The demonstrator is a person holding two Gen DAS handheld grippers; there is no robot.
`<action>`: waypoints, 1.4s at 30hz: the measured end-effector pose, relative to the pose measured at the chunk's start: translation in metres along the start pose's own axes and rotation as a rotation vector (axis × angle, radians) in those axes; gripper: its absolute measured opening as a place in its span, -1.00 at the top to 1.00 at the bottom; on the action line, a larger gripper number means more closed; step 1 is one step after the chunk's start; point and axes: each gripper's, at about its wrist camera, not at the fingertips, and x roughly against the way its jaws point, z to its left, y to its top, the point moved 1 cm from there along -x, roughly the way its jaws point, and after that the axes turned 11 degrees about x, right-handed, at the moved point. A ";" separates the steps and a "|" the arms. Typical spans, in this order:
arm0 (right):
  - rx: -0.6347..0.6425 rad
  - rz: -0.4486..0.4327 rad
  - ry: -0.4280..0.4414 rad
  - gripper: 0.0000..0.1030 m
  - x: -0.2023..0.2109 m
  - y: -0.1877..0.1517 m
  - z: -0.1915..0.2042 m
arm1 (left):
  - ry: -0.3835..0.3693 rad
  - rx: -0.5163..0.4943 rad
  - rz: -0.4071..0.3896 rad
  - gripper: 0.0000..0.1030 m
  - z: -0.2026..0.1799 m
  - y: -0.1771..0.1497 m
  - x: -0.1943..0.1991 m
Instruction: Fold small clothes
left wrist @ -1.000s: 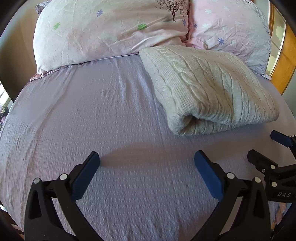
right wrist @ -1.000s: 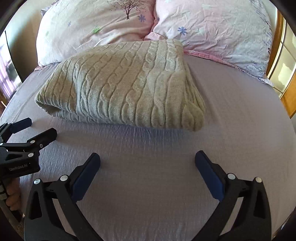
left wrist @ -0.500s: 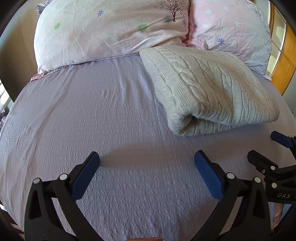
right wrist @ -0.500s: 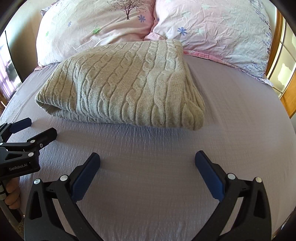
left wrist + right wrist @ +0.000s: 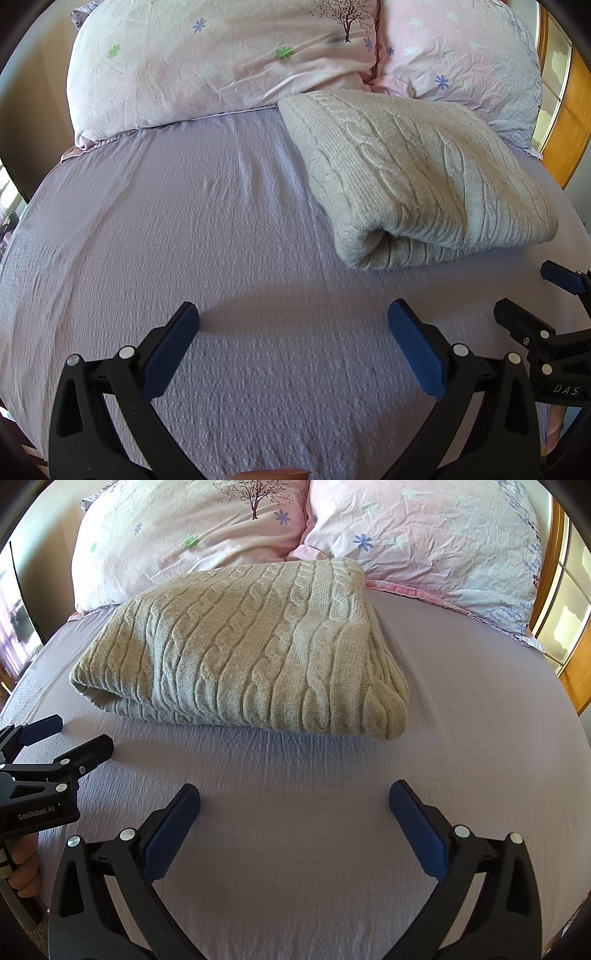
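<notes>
A grey cable-knit sweater lies folded into a thick rectangle on the lilac bed sheet, up against the pillows. In the right wrist view the sweater fills the middle. My left gripper is open and empty over bare sheet, to the left of and nearer than the sweater. My right gripper is open and empty, just in front of the sweater's near edge. Each gripper shows in the other's view, the right one at the right edge, the left one at the left edge.
Two pink floral pillows lie across the head of the bed behind the sweater. A wooden frame and window stand at the right. The sheet drops away at the bed's sides.
Almost nothing moved. The sweater lies as before and both grippers stay open, with only a very slight drift of the views.
</notes>
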 end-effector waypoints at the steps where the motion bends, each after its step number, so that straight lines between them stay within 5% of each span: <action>1: 0.000 0.000 0.000 -0.97 0.000 0.000 0.000 | 0.000 0.000 0.000 -0.97 0.000 0.000 0.000; 42: -0.001 0.000 -0.002 -0.97 0.000 0.000 0.000 | -0.003 -0.009 0.014 -0.97 0.002 0.000 0.000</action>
